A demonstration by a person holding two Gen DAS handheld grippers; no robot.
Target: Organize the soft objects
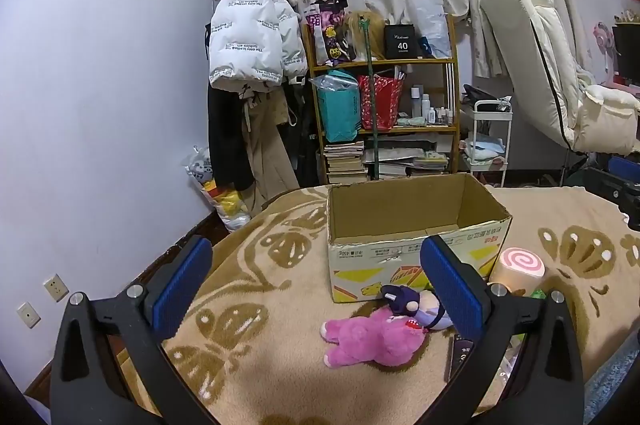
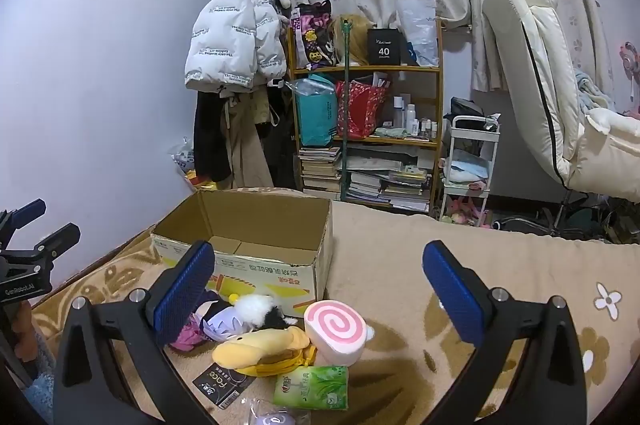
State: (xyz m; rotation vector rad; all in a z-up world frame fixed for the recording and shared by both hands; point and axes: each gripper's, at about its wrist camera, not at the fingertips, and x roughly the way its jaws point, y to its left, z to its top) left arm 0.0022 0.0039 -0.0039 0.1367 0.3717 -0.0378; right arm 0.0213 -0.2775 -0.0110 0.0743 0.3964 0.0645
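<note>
Two grippers are seen, the left gripper (image 1: 316, 277) and the right gripper (image 2: 320, 283), both spread wide and holding nothing; one open brown cardboard box (image 1: 416, 213) stands ahead of them, nothing visible inside (its floor only partly shown); one pink plush bear (image 1: 370, 337) lies between the left jaws' line; one pink-swirl roll cushion (image 2: 336, 331) and one yellow duck plush (image 2: 260, 347) lie just below the right jaws.
</note>
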